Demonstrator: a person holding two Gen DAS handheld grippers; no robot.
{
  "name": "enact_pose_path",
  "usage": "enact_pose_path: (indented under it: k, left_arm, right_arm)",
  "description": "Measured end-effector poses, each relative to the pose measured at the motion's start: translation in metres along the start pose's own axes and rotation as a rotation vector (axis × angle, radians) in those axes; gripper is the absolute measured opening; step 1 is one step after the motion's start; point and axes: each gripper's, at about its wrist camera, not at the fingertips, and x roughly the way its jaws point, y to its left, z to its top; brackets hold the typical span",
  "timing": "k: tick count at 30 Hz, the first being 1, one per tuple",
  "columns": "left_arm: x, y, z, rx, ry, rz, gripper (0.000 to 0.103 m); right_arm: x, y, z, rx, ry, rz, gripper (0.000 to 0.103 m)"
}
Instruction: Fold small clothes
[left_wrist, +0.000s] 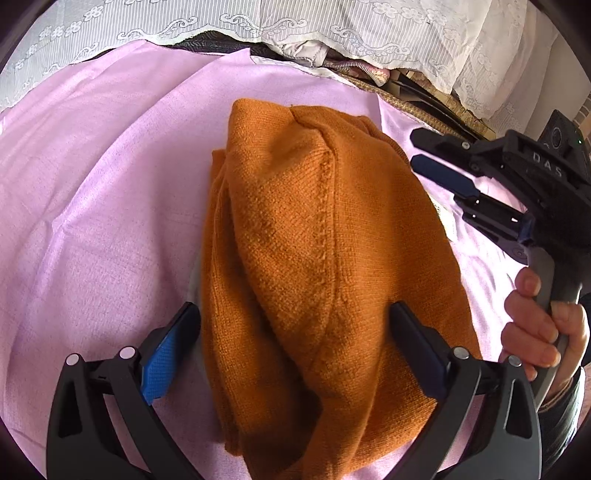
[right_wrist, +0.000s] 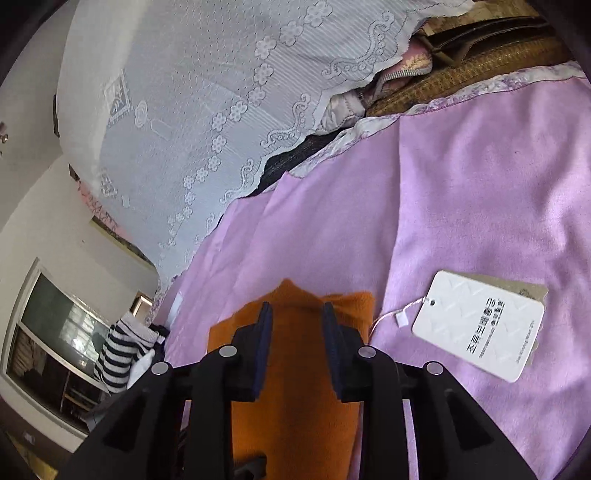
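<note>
An orange knit garment (left_wrist: 314, 266) lies folded in a long bundle on a pink cloth (left_wrist: 92, 221). My left gripper (left_wrist: 295, 317) is open, its fingers straddling the near end of the bundle, just above it. My right gripper (left_wrist: 424, 155) is seen at the right of the left wrist view, held in a hand, its fingers a little apart beside the garment's far right edge. In the right wrist view the right gripper (right_wrist: 297, 314) is open above the orange garment (right_wrist: 295, 406), holding nothing.
A white hang tag (right_wrist: 480, 325) on a string lies on the pink cloth (right_wrist: 461, 203) right of the garment. A white lace cover (right_wrist: 221, 110) hangs behind. Striped clothing (right_wrist: 122, 354) lies at the left edge. A woven mat (left_wrist: 413, 107) borders the cloth.
</note>
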Motion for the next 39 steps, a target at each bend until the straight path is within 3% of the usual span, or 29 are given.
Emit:
enact_pose_path:
  k: [6,8,11,13,14,18,21,26,29,35,39]
  left_arm:
    - [0.0,0.0,0.001,0.0,-0.005,0.005,0.099]
    - [-0.001,0.001,0.001,-0.002,-0.004,0.003,0.099]
    - [-0.007,0.005,0.002,-0.025,-0.007,-0.014,0.099]
    - [-0.024,0.014,0.007,-0.081,-0.04,-0.039,0.099]
    - [-0.034,0.019,0.011,-0.101,-0.075,-0.045,0.098]
    - [-0.054,0.029,0.032,-0.115,-0.165,0.076,0.098]
    - [-0.039,0.027,0.043,-0.102,-0.134,0.109,0.098]
    - [-0.018,0.014,0.042,-0.01,-0.138,0.238,0.099]
    - [-0.012,0.014,0.038,0.019,-0.129,0.267,0.099]
    - [-0.005,0.005,0.028,0.096,-0.163,0.353,0.099]
    - [-0.007,0.001,0.026,0.115,-0.187,0.384,0.099]
  right_arm:
    - [0.031,-0.023,0.009,0.033,-0.02,-0.135,0.023]
    - [0.021,-0.017,0.009,0.014,-0.058,-0.149,0.022]
    - [-0.013,0.015,0.005,-0.111,-0.158,-0.187,0.026]
    - [-0.031,0.034,-0.001,-0.158,-0.183,-0.172,0.027]
    - [-0.037,0.042,-0.004,-0.176,-0.187,-0.164,0.033]
    - [-0.045,0.06,-0.023,-0.231,-0.157,-0.173,0.039]
    - [-0.038,0.061,-0.04,-0.259,-0.127,-0.23,0.039]
    - [-0.021,0.052,-0.054,-0.291,-0.061,-0.307,0.041]
    - [-0.007,0.043,-0.059,-0.287,-0.017,-0.333,0.055]
    - [0.001,0.019,-0.06,-0.174,0.037,-0.257,0.062]
    - [-0.002,0.027,-0.063,-0.196,0.017,-0.282,0.062]
